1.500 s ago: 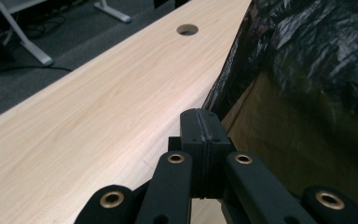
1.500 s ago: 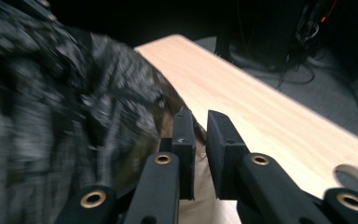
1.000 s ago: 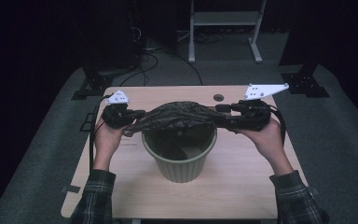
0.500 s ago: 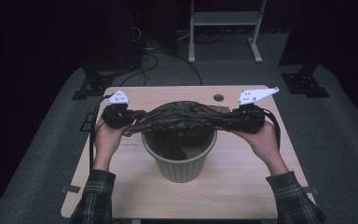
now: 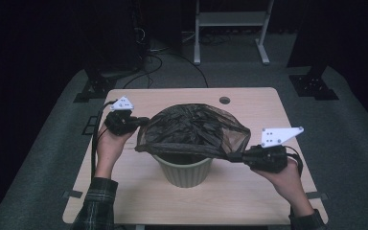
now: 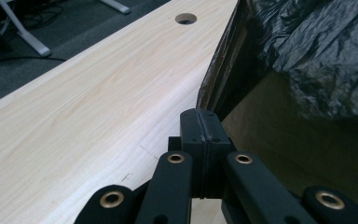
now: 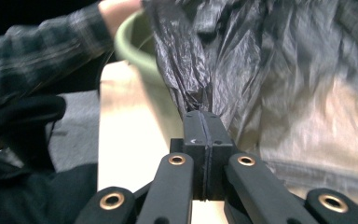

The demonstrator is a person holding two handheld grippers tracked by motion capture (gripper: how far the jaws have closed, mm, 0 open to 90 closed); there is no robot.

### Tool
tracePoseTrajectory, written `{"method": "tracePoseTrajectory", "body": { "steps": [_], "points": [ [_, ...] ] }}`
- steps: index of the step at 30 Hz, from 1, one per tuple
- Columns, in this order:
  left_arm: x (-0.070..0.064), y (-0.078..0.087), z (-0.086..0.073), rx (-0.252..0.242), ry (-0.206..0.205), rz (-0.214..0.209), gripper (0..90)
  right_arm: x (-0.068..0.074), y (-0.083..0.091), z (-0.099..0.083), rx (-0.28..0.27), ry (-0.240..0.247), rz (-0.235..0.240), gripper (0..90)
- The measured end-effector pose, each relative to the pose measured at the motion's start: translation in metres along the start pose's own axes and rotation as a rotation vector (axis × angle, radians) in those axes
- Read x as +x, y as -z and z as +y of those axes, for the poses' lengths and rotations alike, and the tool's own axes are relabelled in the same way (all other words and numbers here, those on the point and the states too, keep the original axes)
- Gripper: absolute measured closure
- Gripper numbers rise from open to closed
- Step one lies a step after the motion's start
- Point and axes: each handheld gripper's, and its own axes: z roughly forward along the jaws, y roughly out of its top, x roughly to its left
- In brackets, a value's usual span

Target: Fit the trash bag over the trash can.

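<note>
A black plastic bag [image 5: 194, 128] is stretched open above a pale green bin [image 5: 186, 170] standing mid-table. My left gripper [image 5: 141, 122] is shut on the bag's left rim, and in the left gripper view the bag [image 6: 307, 60] runs from the closed jaws to the right. My right gripper [image 5: 235, 155] is shut on the bag's right front rim, lower and nearer the person. In the right gripper view the bunched bag [image 7: 242, 65] rises from the closed jaws, with the bin [image 7: 133, 46] behind it.
The wooden table [image 5: 139, 201] has a round cable hole [image 5: 224, 100] at the back. A person's hands and plaid sleeves [image 5: 96, 206] come in from the front. Stands and cables sit on the dark floor beyond the table.
My right gripper has pulled its edge of the bag forward and down toward the front right. The bag's mouth has spread wider over the bin. The left gripper has barely moved.
</note>
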Motion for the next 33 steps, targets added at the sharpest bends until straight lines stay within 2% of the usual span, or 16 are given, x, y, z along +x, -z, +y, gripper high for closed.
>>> {"method": "tracePoseTrajectory", "body": {
  "steps": [7,10,14,18,23,25,27,33],
  "points": [
    [-0.001,-0.005,-0.002,0.006,0.010,-0.010,90.0,0.008,-0.007,-0.030,0.062,-0.028,0.049,90.0],
    [-0.001,-0.005,-0.003,0.009,0.010,-0.010,90.0,0.013,-0.017,-0.041,0.090,-0.041,0.086,90.0],
    [0.002,-0.005,-0.005,0.034,0.008,0.003,90.0,0.022,-0.042,-0.053,0.166,-0.035,0.125,90.0],
    [0.006,-0.004,-0.009,0.038,0.026,0.008,90.0,0.026,-0.058,-0.056,0.197,-0.035,0.155,90.0],
    [0.011,-0.007,-0.019,0.045,0.055,0.001,90.0,0.029,-0.073,-0.055,0.204,-0.026,0.176,90.0],
    [0.013,-0.009,-0.023,0.057,0.062,-0.001,90.0,0.031,-0.076,-0.053,0.198,-0.019,0.180,90.0],
    [0.016,-0.011,-0.028,0.046,0.082,-0.016,90.0,0.032,-0.079,-0.051,0.200,-0.011,0.178,90.0],
    [0.018,-0.015,-0.030,0.064,0.086,-0.008,90.0,0.034,-0.089,-0.048,0.204,-0.007,0.172,90.0]
  ]
}}
